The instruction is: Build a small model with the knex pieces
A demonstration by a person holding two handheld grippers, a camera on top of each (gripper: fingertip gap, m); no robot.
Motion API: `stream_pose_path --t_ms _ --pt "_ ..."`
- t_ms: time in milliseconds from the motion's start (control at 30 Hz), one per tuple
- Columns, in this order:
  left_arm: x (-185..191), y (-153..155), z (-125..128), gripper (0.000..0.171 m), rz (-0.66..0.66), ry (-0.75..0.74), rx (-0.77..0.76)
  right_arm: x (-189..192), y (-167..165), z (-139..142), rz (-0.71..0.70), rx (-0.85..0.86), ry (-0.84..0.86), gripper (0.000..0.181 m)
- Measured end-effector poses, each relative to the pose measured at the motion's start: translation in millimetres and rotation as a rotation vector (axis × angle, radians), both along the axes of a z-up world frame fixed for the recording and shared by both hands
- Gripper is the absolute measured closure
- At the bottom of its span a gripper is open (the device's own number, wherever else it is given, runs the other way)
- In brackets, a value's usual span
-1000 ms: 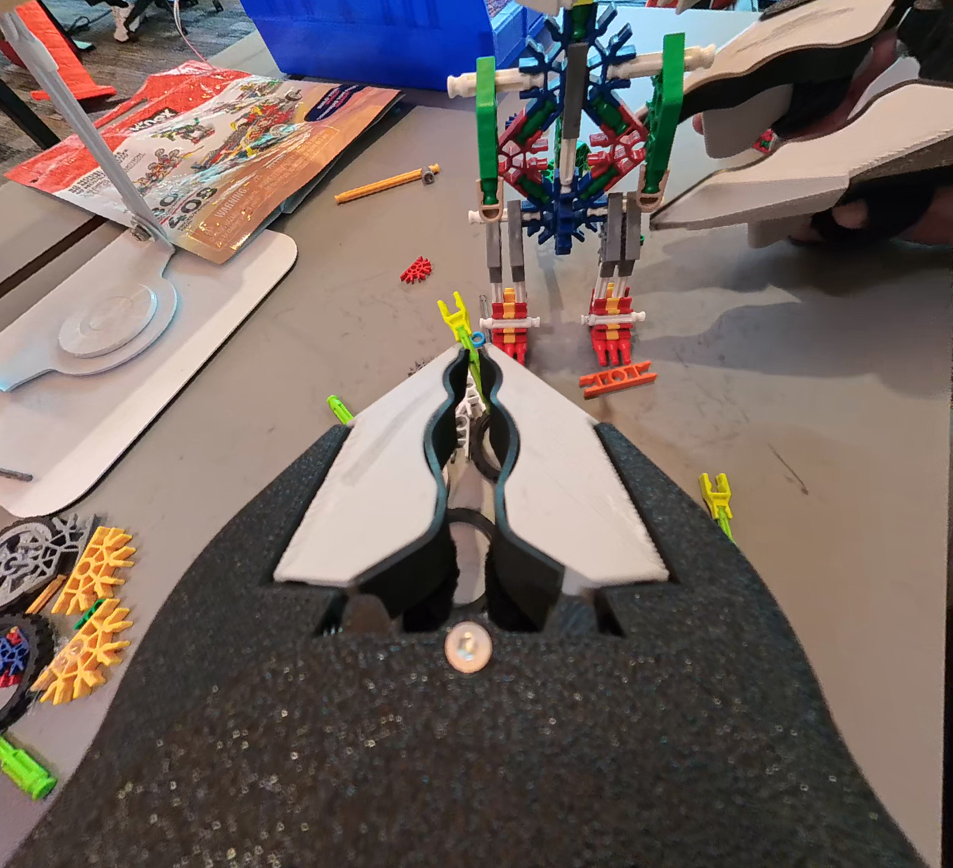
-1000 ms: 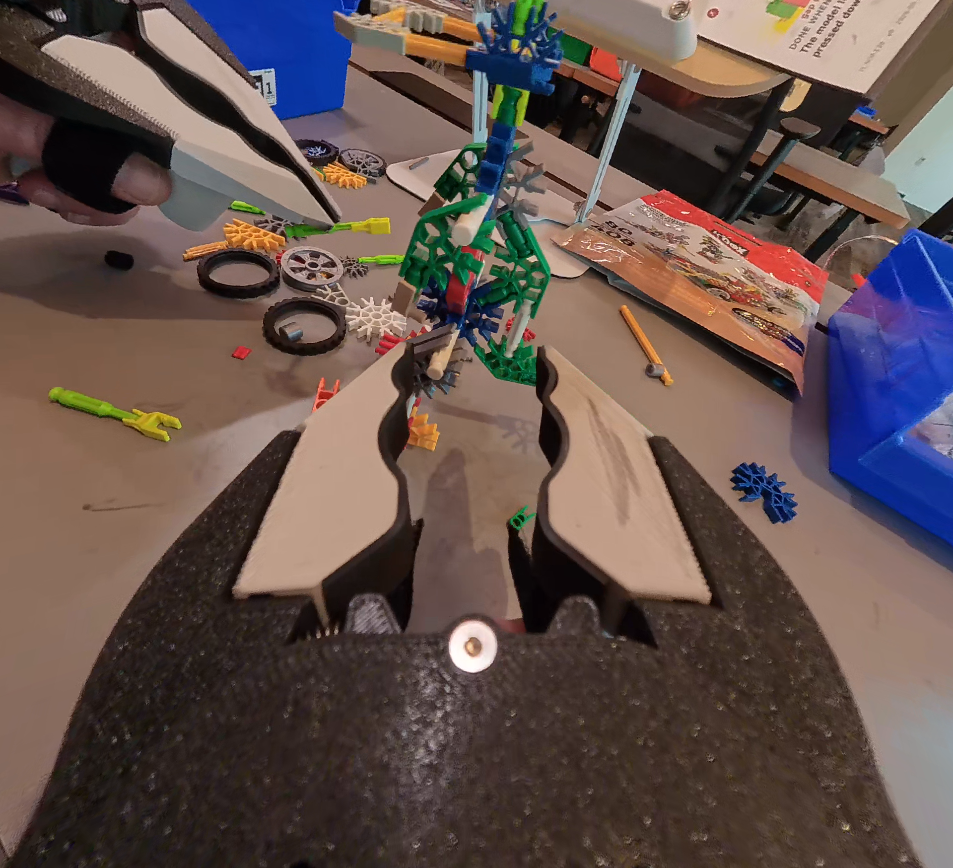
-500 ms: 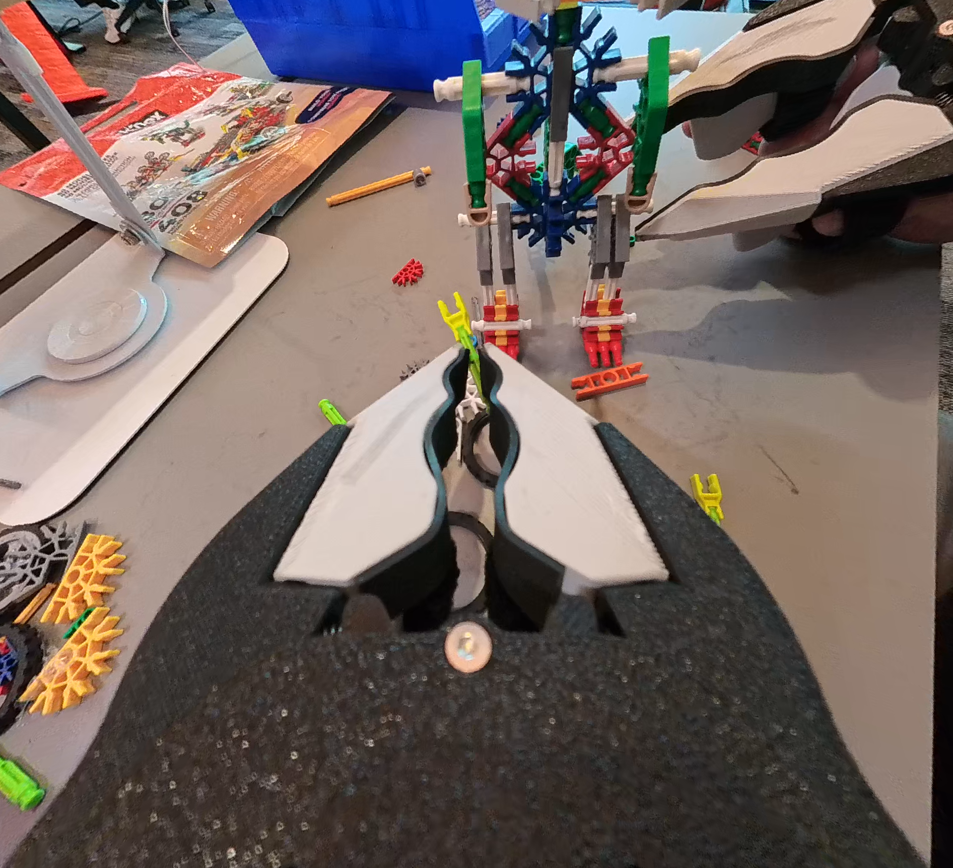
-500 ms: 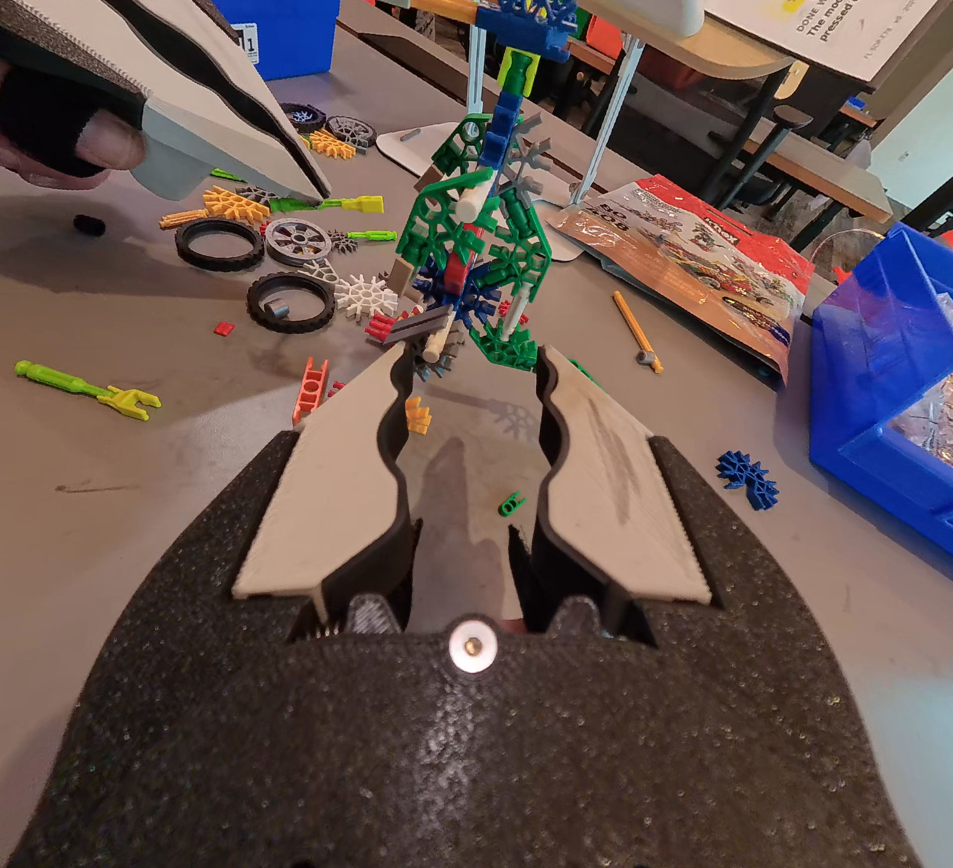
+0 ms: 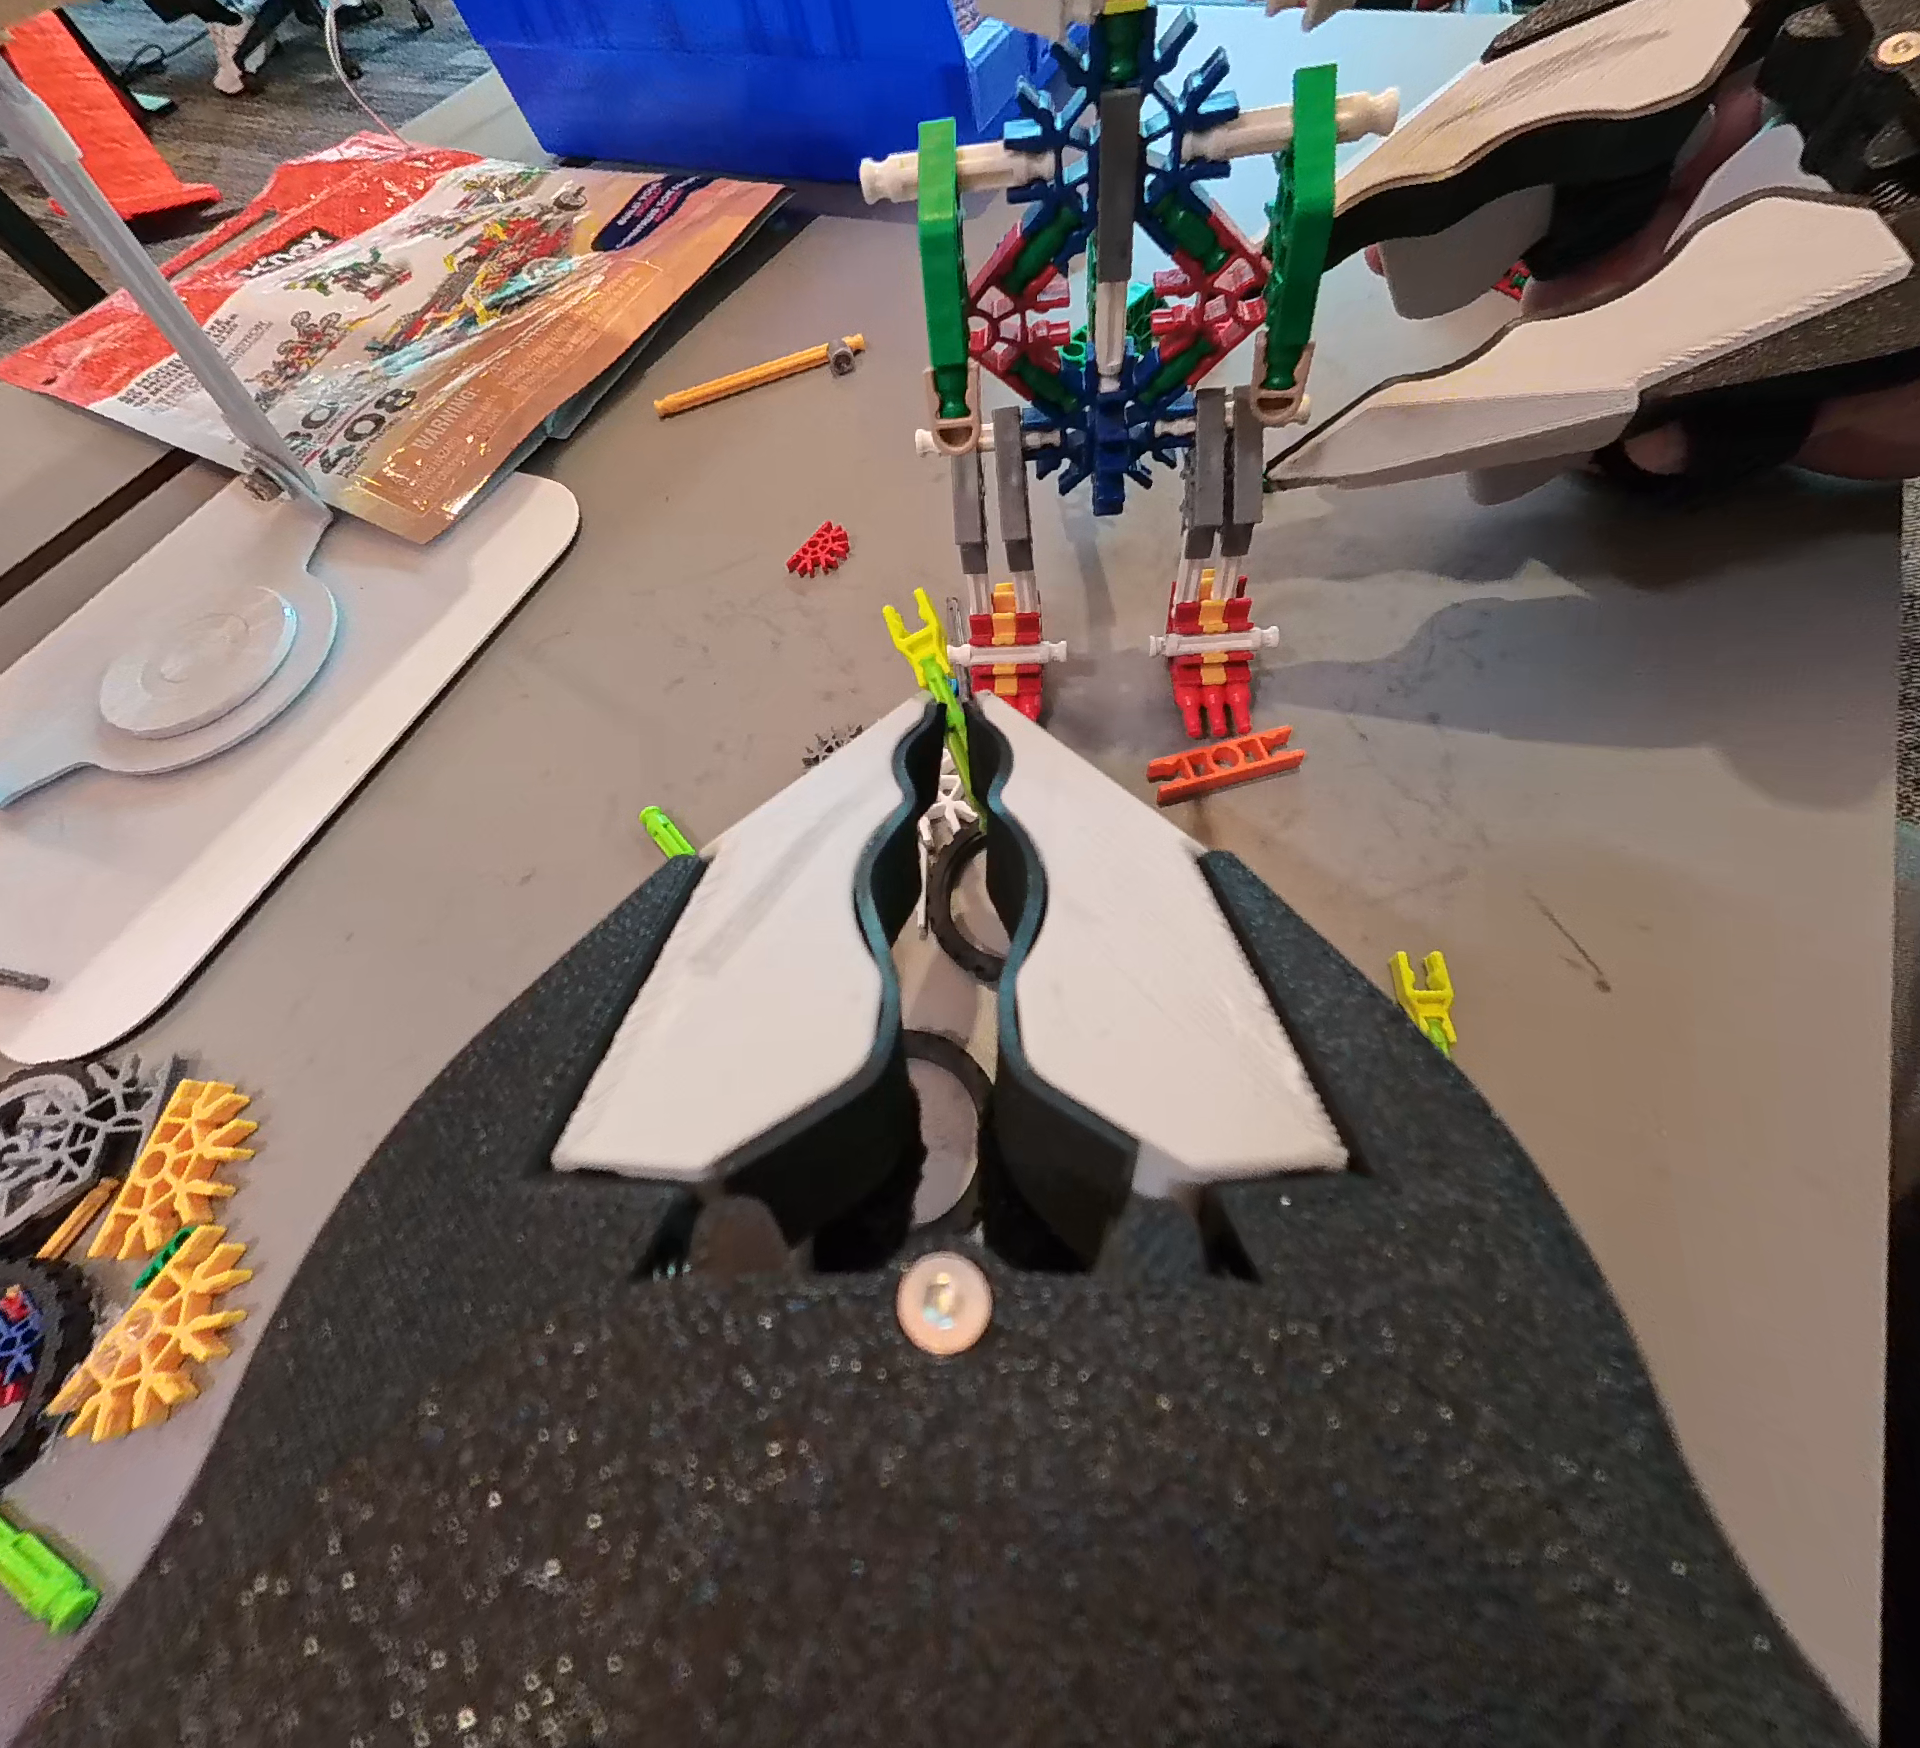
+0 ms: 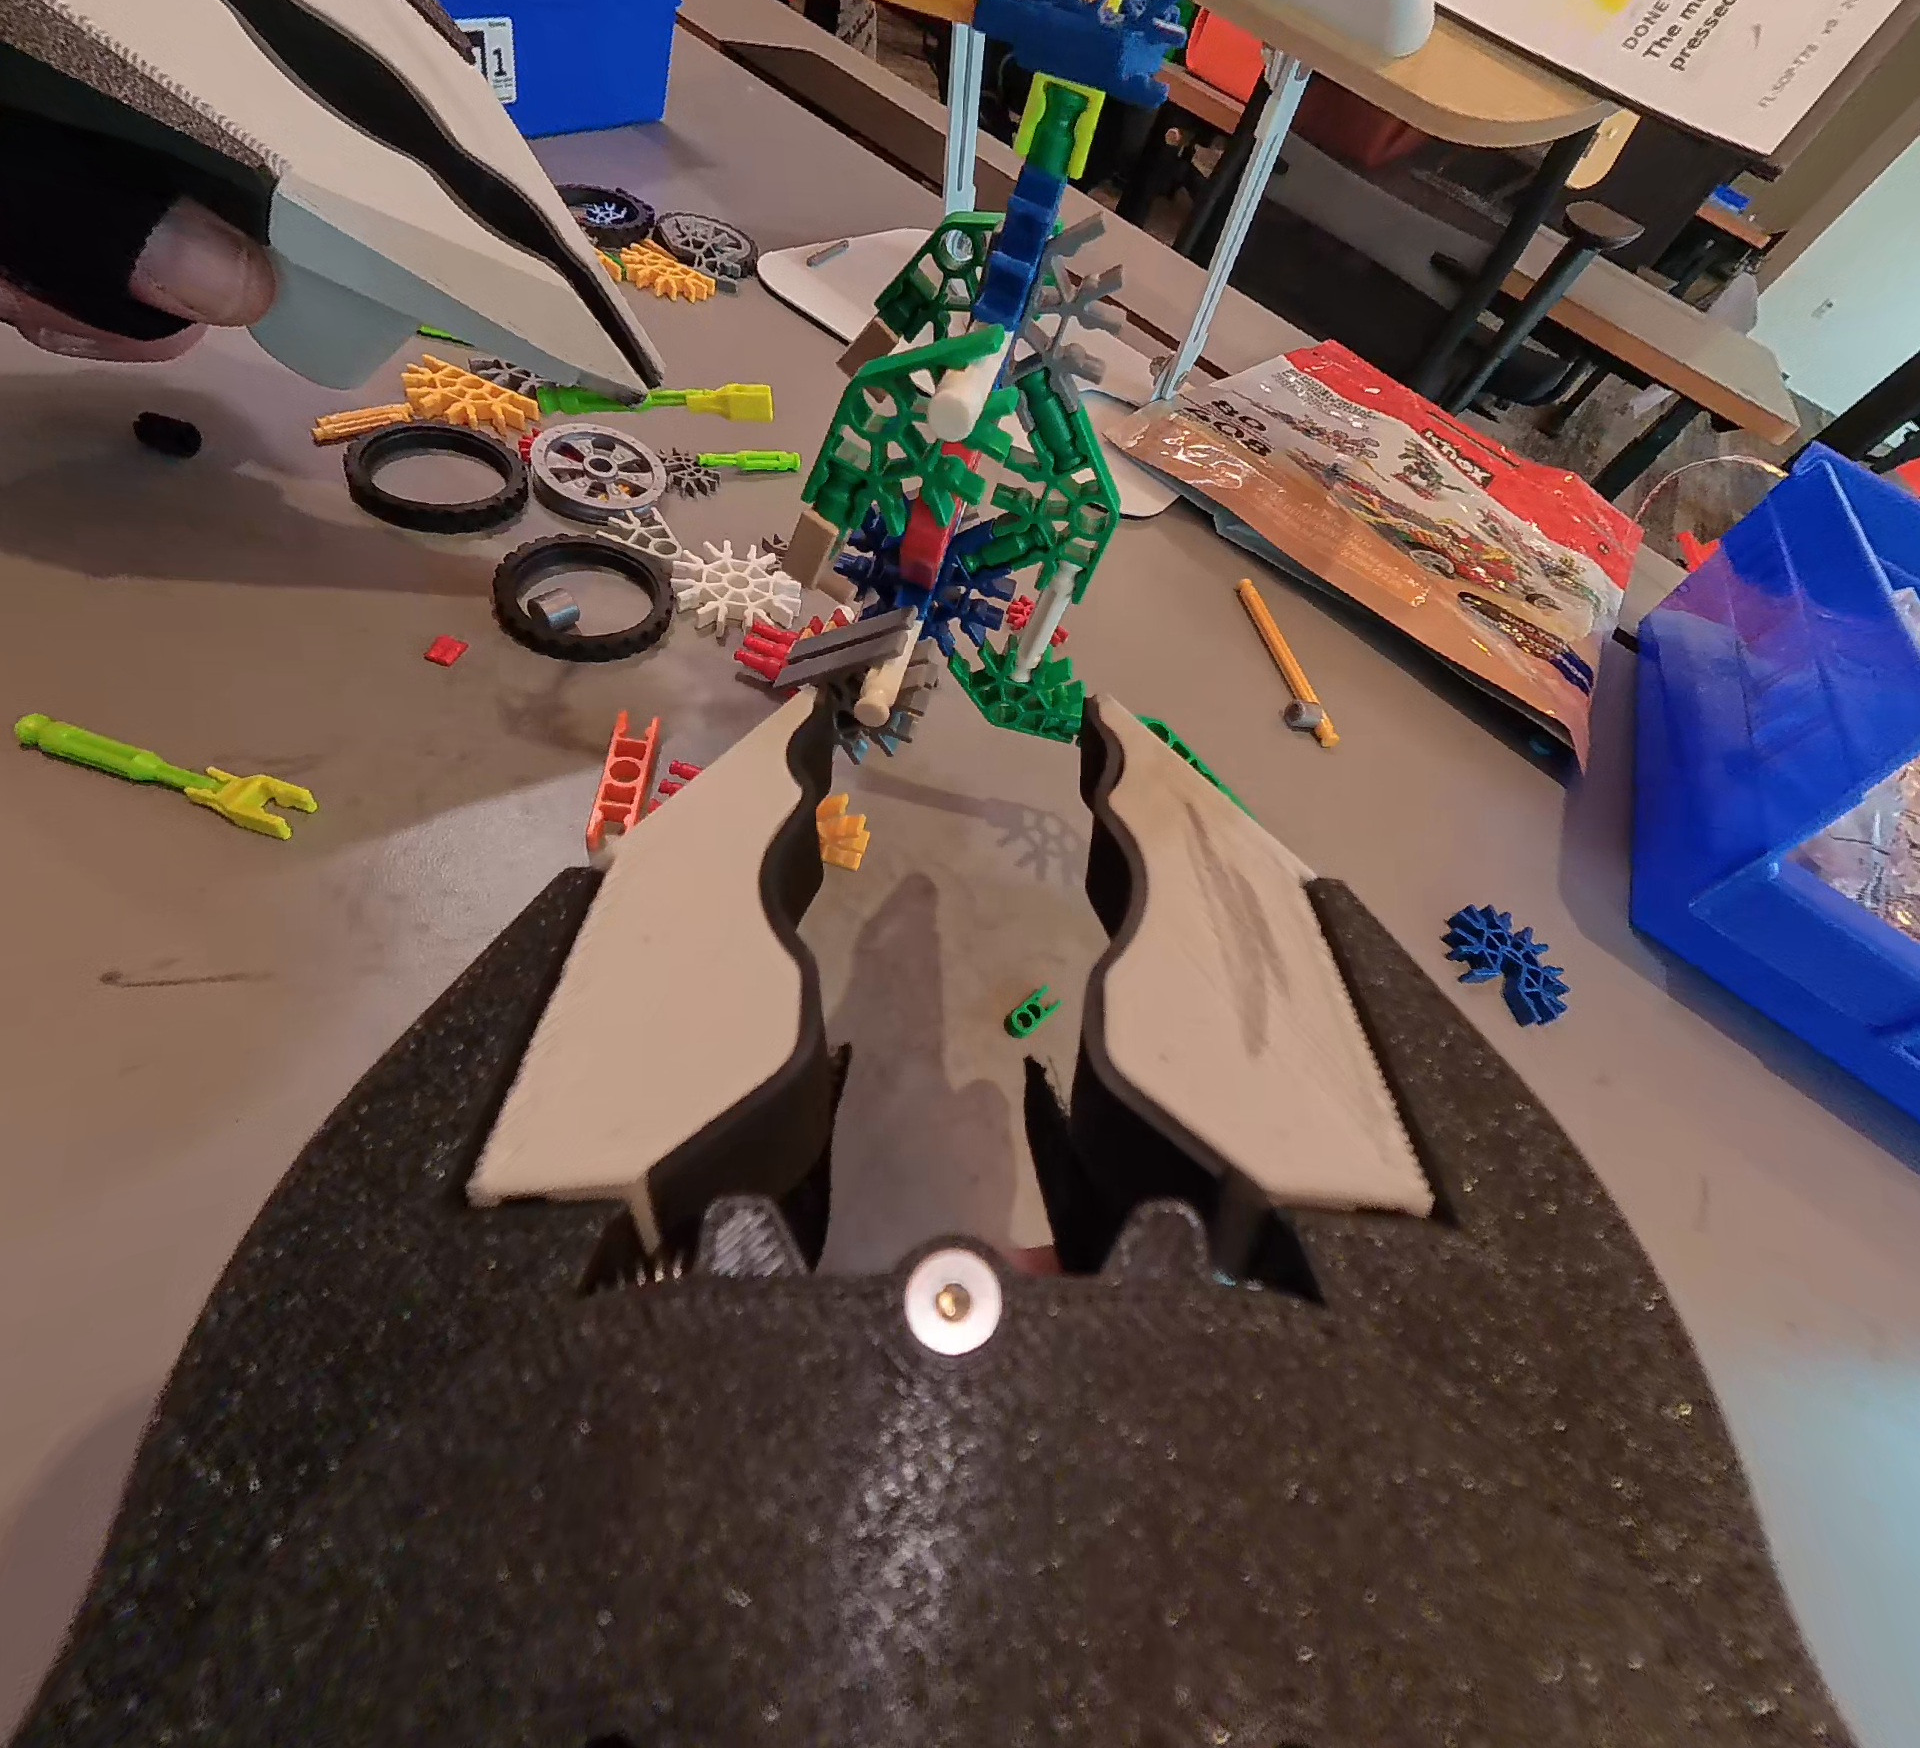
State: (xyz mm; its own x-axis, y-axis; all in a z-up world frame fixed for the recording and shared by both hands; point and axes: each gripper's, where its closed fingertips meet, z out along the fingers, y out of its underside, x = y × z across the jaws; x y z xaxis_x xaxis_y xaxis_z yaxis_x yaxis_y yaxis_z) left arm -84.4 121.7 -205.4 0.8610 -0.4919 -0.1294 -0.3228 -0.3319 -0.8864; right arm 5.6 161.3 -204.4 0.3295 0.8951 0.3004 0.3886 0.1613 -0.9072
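Now the left gripper [image 5: 951, 722] is clamped on a lime rod [image 5: 928, 659], just before the model's [image 5: 1117, 327] red feet; the right gripper [image 6: 951, 711] gapes with its tips beside the model's lower side; loose parts [image 6: 582, 493] lie scattered nearby.

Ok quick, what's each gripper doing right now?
Left gripper: shut on a lime-green rod with a yellow clip end.
Right gripper: open, empty, beside the toy figure.
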Motion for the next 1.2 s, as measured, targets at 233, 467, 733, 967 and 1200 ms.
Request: stream_pose_path --t_ms 233,467,733,967,1200 --pt "1.5 -0.5 0.5 0.170 -0.005 0.003 0.003 -0.1 0.1 -0.2 -0.002 0.003 -0.002 0.135" --pt "2.5 -1.0 1.4 0.170 -0.008 0.008 0.007 -0.4 0.5 -1.4 -0.003 0.002 -0.010 0.135" --pt "3.2 -1.8 1.3 0.170 -0.010 0.011 0.007 -0.9 0.6 -2.5 -0.008 0.012 -0.020 0.135" --pt "3.2 -1.9 0.8 0.170 -0.010 0.013 0.006 -0.9 0.5 -2.3 -0.009 0.017 -0.020 0.135" --pt "3.3 -1.5 -0.6 0.170 -0.009 0.017 0.003 -0.6 0.3 -1.2 -0.009 0.021 -0.013 0.135"
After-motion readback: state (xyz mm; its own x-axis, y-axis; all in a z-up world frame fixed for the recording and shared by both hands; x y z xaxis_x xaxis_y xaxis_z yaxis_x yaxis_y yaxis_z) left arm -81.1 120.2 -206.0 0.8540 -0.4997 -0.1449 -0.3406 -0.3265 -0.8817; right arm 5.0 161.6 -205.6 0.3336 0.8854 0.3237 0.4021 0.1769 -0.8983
